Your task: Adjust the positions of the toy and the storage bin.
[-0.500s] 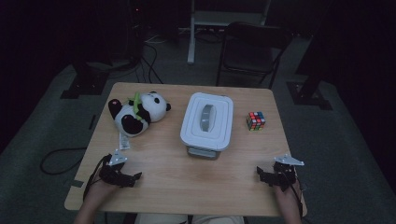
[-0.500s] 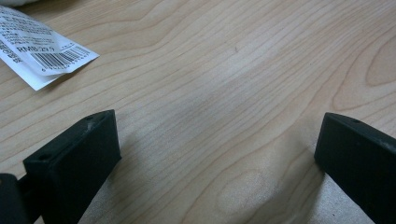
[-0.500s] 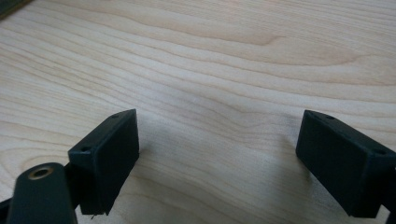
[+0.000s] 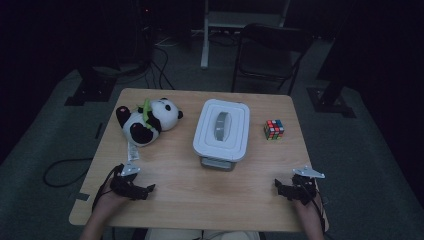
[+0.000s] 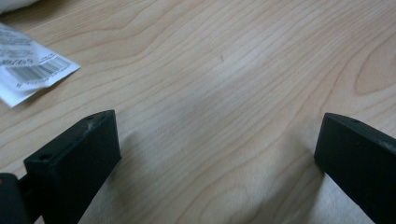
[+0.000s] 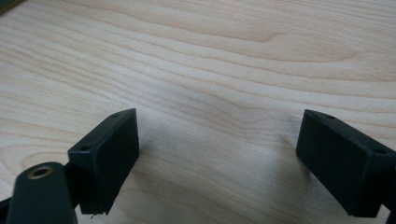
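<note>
Nothing much has shifted since the earlier frame: both claws sit where they were near the front edge of the table, and the toy, box and cube haven't budged.

Left claw (image 4: 141, 189) is resting low by the front-left corner, jaws spread wide with only bare wood grain between them. Right claw (image 4: 282, 188) is parked by the front-right corner, same deal, wide open and empty. So neither is holding anything yet.

Closest thing to the left claw is the black-and-white plush panda with a green leaf (image 4: 146, 120), lying on its side toward the back-left of the light wooden table (image 4: 210, 192). Its white printed paper tag (image 5: 29, 74) trails toward the front and ends just beside the left claw, off to the upper left of the jaws in the left gripper view. The panda's body is farther back, apart from the claw.

Outward from there: a white rectangular plastic box with a grey handle on its lid (image 4: 222, 129) sits mid-table, and a small multicoloured puzzle cube (image 4: 273, 129) sits near the right edge, both well apart from the right claw.

What could go sideways, I'd guess: going for the panda and pinching only the floppy tag, or squeezing soft plush off-centre so it sags and rolls out. A careless swing could also nudge the box.
</note>
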Demonstrator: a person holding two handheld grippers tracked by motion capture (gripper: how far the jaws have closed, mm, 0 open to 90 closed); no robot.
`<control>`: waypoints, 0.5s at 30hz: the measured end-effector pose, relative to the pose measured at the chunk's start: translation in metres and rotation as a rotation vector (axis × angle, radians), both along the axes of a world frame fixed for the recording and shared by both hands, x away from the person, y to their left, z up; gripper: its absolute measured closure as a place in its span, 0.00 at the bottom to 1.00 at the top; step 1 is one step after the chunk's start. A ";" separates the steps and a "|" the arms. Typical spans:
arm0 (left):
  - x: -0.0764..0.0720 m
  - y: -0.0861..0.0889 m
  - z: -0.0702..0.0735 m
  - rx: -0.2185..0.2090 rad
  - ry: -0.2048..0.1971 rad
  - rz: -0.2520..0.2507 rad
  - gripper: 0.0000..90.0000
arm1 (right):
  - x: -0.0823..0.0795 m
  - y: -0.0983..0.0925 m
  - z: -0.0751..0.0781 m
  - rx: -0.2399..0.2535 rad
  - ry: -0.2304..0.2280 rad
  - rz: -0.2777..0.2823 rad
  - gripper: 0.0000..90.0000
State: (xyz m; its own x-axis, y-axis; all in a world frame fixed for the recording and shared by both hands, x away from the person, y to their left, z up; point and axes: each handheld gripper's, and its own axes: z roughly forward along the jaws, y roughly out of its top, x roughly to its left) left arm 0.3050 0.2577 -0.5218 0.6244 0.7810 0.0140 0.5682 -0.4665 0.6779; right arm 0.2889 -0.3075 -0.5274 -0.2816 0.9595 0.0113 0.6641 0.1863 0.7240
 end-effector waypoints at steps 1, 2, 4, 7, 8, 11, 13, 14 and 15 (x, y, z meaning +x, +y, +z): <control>0.002 -0.001 0.001 -0.004 -0.001 0.002 0.01 | 0.000 0.001 0.000 -0.003 0.000 0.007 0.14; 0.004 -0.003 0.003 -0.009 -0.004 0.004 0.01 | 0.002 0.002 0.000 -0.009 -0.002 0.015 0.14; 0.008 -0.007 0.008 -0.012 -0.020 -0.005 0.01 | 0.004 0.005 0.003 -0.035 -0.015 -0.005 0.14; 0.015 -0.015 0.014 -0.017 -0.028 -0.020 0.01 | 0.009 0.008 0.011 0.015 -0.038 0.003 0.14; 0.018 -0.018 0.015 -0.012 -0.032 -0.022 0.01 | 0.011 0.010 0.014 0.021 -0.042 0.005 0.14; 0.025 -0.028 0.018 -0.009 -0.040 -0.045 0.01 | 0.019 0.018 0.021 0.025 -0.054 0.024 0.14; 0.031 -0.034 0.020 -0.010 -0.044 -0.060 0.01 | 0.024 0.025 0.024 0.030 -0.063 0.044 0.14; 0.033 -0.036 0.021 -0.013 -0.055 -0.060 0.01 | 0.027 0.027 0.025 0.034 -0.065 0.052 0.14; 0.036 -0.038 0.021 -0.020 -0.055 -0.059 0.01 | 0.029 0.030 0.026 0.036 -0.064 0.063 0.14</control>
